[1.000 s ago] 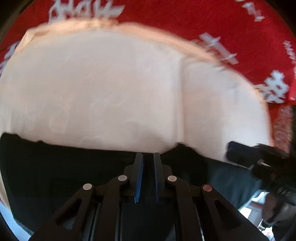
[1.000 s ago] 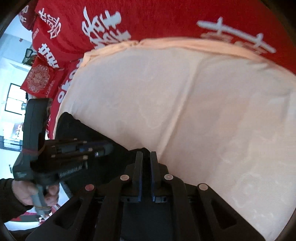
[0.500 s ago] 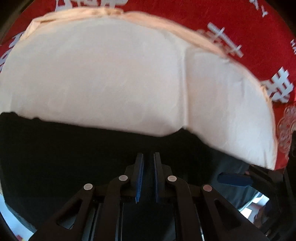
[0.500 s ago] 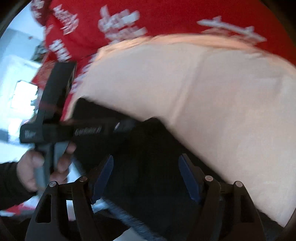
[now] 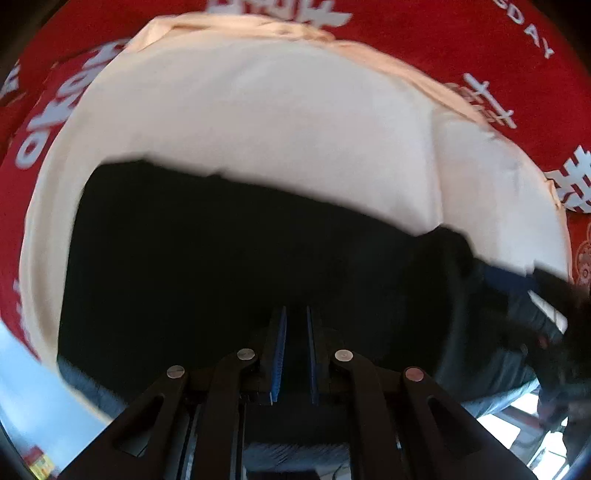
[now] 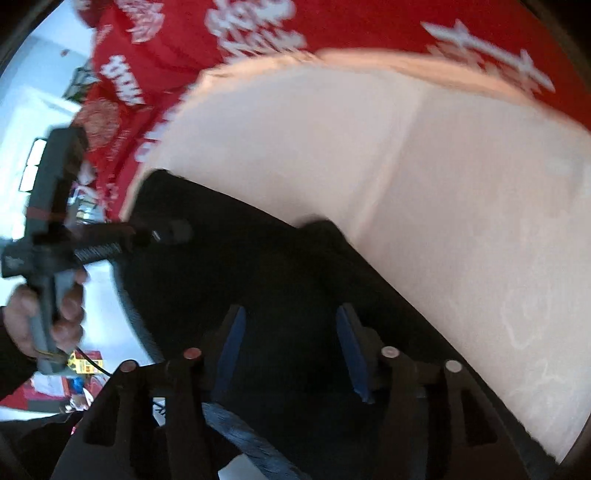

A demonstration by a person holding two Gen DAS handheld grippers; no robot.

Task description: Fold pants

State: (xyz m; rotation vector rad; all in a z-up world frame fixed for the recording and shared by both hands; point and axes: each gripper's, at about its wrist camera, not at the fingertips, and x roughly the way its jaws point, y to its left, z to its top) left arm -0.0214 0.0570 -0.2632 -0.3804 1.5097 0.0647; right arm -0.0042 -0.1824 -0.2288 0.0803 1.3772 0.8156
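Note:
The black pants lie on a cream cloth, filling the lower half of both views. My left gripper is shut on the near edge of the pants, its blue pads close together. It also shows in the right wrist view, at the left, held by a hand. My right gripper is open, its blue pads wide apart just above the pants, holding nothing. It shows blurred at the right edge of the left wrist view.
The cream cloth lies on a red cover with white lettering that surrounds it. The near edge of the surface drops off to a bright room at the lower left.
My right gripper has opened and let go of the pants. The pants now spread further over the cream cloth. My left gripper stays shut on the fabric and has moved forward.

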